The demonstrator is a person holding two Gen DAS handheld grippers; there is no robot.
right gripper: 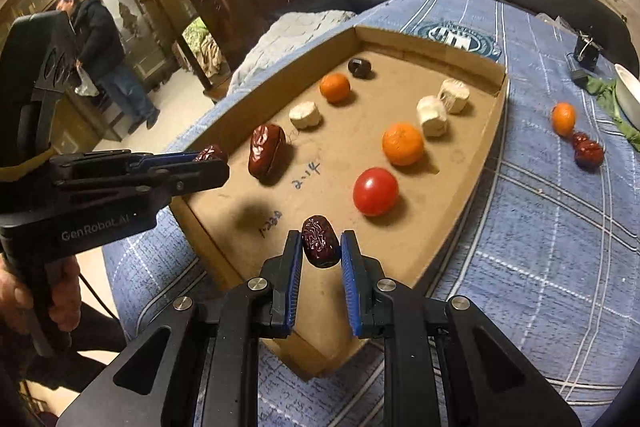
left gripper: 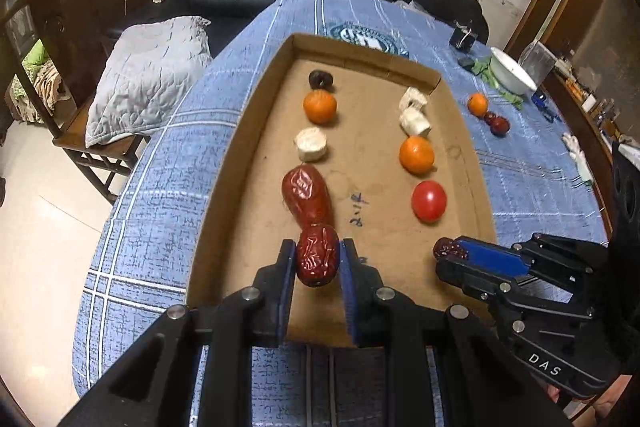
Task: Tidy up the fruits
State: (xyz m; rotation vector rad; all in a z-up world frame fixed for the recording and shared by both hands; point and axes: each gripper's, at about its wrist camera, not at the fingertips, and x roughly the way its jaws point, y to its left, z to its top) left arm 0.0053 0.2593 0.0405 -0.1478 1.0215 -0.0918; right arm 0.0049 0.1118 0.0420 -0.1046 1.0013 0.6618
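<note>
On the blue-checked bench (left gripper: 160, 163) sits a cardboard tray (left gripper: 256, 115) holding two fruit rows. Left tongs (left gripper: 316, 259) and right tongs (right gripper: 322, 247) each pinch a red date; lower each gently to lengthen its row.

Both wrist fisheyes look steeply down at close range, sharing the cardboard tray (left gripper: 240, 163) (right gripper: 472, 163) on the table.

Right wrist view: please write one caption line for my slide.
Right gripper holds a red date over the cardboard tray of sorted fruit, while the left gripper carries another date.
</note>
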